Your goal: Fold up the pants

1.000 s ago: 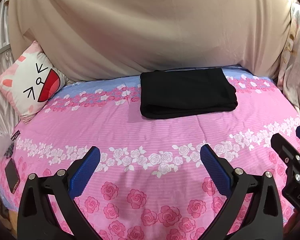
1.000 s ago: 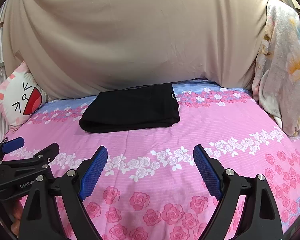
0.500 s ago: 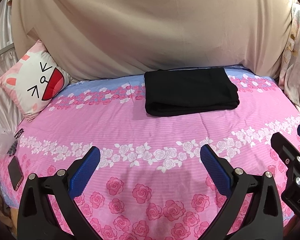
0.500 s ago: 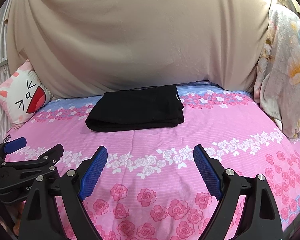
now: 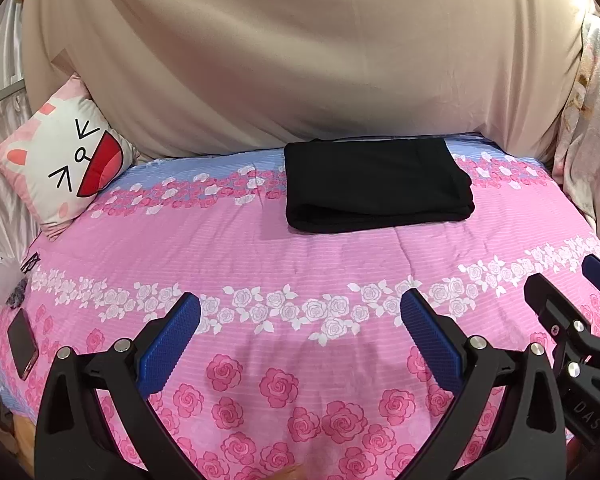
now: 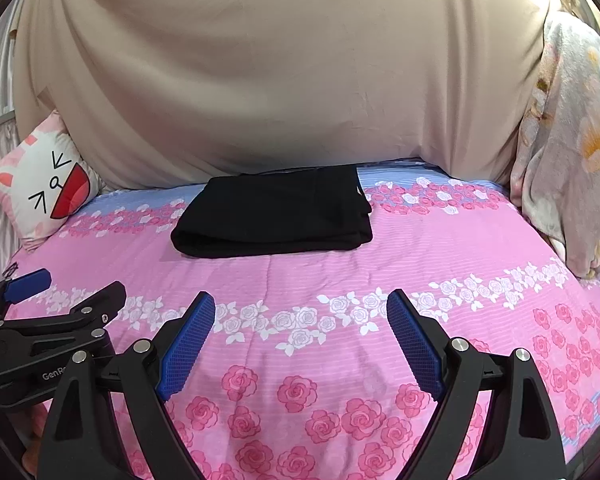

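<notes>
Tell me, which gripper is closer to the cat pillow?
Left. The left gripper hovers on the cat pillow's side of the bed; the right gripper is beside it, farther from the pillow.

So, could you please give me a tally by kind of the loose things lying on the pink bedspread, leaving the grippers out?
Folded black pants: 1
Cartoon-face cushion: 1
Phone: 1
Floral blanket heaped at the right edge: 1
Total: 4
Some small dark bits by the left edge are too small to identify, so they are not counted.
</notes>
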The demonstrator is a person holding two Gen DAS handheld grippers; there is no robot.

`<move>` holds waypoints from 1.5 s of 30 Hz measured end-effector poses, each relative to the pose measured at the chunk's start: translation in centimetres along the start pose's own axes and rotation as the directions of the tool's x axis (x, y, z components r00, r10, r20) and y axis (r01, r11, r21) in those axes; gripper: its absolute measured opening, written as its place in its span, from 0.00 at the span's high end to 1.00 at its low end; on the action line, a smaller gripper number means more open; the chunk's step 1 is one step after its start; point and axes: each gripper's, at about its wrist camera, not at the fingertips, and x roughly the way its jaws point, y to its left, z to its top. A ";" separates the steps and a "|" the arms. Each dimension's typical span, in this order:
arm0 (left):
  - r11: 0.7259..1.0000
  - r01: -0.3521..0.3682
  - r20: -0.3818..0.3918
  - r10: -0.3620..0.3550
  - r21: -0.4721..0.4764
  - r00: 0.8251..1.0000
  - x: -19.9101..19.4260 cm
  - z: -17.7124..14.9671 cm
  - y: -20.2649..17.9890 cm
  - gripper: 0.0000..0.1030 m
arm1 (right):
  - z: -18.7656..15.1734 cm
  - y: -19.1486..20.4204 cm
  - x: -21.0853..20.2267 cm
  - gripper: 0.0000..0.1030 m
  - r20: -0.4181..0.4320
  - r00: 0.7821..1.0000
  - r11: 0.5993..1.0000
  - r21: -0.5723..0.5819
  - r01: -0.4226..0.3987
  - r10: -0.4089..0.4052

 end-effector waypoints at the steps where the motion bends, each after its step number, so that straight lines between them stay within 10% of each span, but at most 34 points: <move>1: 1.000 -0.002 0.001 0.002 -0.002 1.000 0.0 0.0 0.0 0.05 | 0.0 0.1 0.0 0.17 0.002 1.000 1.000 -0.003 0.003 -0.003; 45: 0.999 -0.035 0.037 0.035 0.010 0.999 0.2 0.7 0.2 0.05 | -0.2 0.5 0.7 0.17 -0.006 1.000 1.000 -0.004 0.012 -0.012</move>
